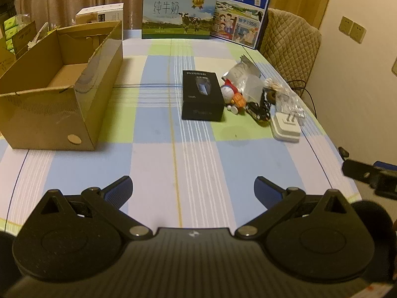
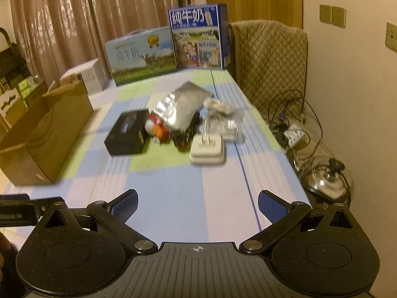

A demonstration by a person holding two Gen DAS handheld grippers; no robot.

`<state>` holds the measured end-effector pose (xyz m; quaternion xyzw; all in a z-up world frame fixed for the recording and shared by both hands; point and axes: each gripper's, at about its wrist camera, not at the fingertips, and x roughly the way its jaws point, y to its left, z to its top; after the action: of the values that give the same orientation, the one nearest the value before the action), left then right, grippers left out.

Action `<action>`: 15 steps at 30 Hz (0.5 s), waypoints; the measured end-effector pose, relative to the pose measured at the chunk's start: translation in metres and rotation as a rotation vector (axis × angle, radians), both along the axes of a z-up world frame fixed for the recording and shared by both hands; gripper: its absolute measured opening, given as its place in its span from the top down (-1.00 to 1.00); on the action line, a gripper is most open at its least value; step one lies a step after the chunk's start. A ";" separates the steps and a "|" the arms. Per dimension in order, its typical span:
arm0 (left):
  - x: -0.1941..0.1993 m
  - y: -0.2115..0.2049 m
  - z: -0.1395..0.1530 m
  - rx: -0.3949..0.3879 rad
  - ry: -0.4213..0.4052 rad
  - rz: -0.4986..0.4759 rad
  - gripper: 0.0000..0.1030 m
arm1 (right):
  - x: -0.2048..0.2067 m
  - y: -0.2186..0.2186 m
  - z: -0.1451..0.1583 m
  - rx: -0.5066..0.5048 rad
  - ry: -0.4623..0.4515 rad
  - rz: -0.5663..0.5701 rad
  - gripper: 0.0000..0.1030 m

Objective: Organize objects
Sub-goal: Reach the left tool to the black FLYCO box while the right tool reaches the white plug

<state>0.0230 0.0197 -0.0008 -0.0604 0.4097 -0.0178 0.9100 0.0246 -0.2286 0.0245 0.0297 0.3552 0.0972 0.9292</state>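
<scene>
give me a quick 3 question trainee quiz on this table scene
1. True or false: the cardboard box already holds the black box.
2. Which item lies nearest the right tongs? A) white plug B) silver bag C) toy figure
3. Fill in: both the left tongs and the right tongs are ____.

Key: 1 false, the black box sits on the tablecloth; 2 A; 3 open, holding nothing.
</scene>
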 end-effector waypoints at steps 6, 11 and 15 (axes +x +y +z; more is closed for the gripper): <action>0.032 0.001 0.011 0.004 -0.037 -0.010 -0.99 | 0.025 -0.009 0.029 0.042 -0.047 -0.008 -0.96; 0.068 0.004 0.013 0.002 -0.066 -0.002 -0.99 | 0.053 -0.014 0.030 0.030 -0.053 -0.023 -0.96; 0.098 0.006 0.005 0.014 -0.059 -0.006 -0.99 | 0.079 -0.013 0.008 0.025 -0.005 -0.026 -0.96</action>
<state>0.1206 0.0261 0.0038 -0.0522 0.3831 -0.0196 0.9220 0.1041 -0.2417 0.0324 0.0457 0.3513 0.0899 0.9308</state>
